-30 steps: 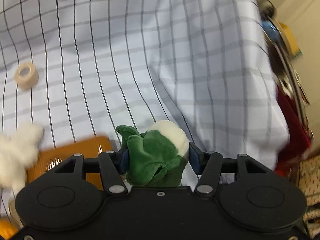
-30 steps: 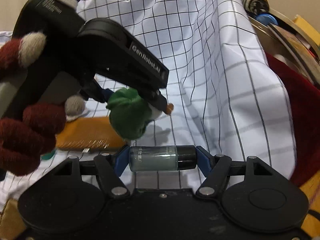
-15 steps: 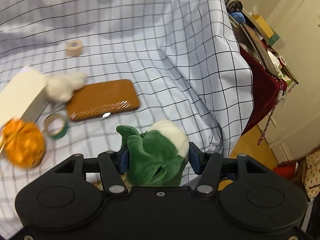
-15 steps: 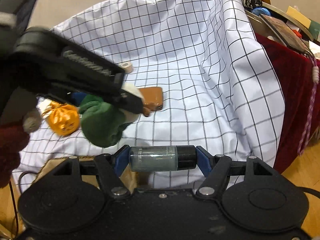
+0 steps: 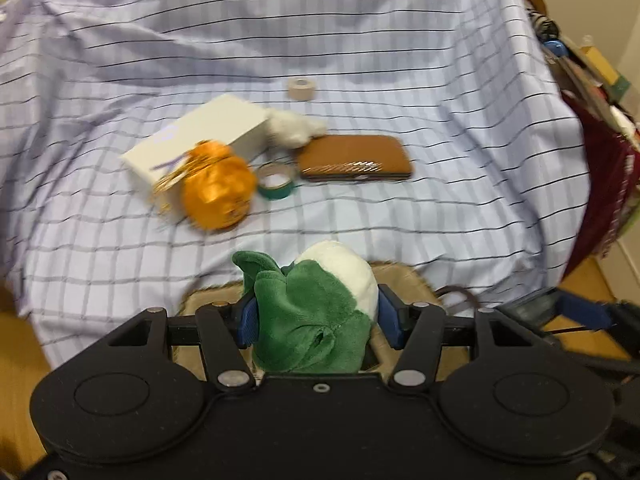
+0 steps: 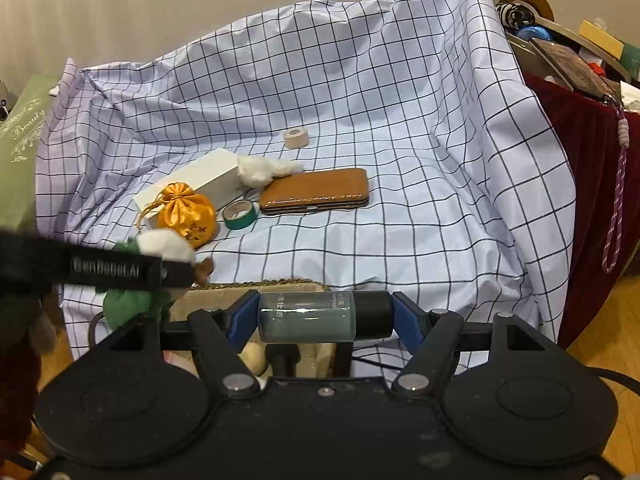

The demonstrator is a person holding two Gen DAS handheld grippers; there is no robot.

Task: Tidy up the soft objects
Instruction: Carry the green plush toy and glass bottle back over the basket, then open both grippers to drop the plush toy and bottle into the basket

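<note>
Left wrist: plush toy (image 5: 316, 312) green w/ white.

You have a green and white plush toy (image 5: 316, 312) squeezed between the blue pads of your left hand-held gripper (image 5: 314, 320), up over a tan woven basket (image 5: 404, 276) at the near edge of the checked cloth. Your right hand-held gripper (image 6: 324, 316) pinches a small glass bottle (image 6: 308, 317) with a black cap, lying sideways. On the cloth sit a shiny orange drawstring pouch (image 6: 186, 216) and a fluffy white toy (image 6: 262, 170), well apart from the basket.
</note>
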